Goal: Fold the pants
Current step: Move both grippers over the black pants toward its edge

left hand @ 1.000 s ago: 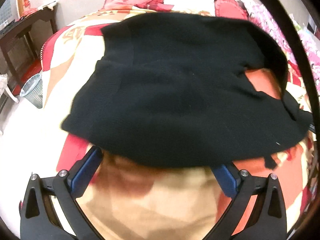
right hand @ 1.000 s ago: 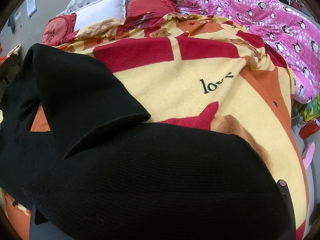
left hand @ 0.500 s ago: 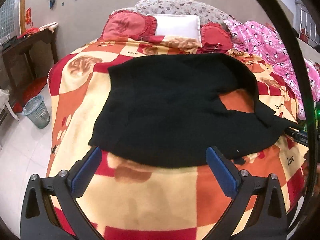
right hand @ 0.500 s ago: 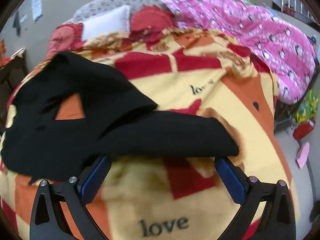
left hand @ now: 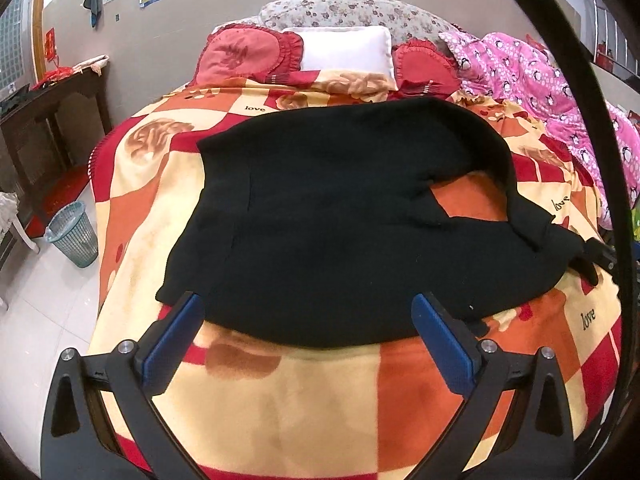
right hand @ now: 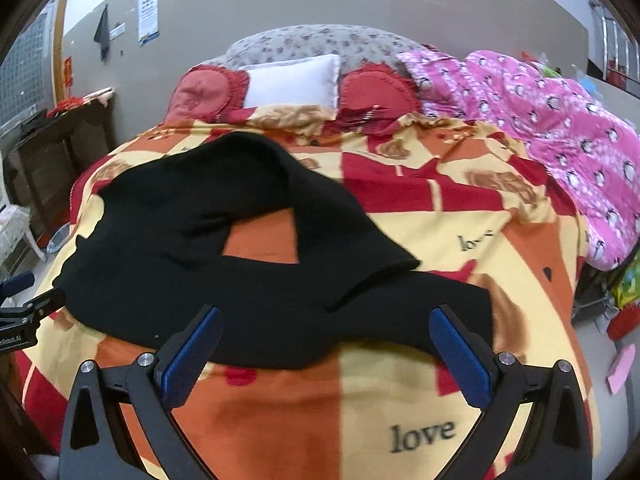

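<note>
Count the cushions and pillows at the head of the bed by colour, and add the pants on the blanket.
Red ruffled cushions: 2
White pillow: 1
Grey floral pillow: 1
Black pants: 1
Total: 5

Both wrist views face the pants (left hand: 340,220) from the bed's (left hand: 280,400) foot.
</note>
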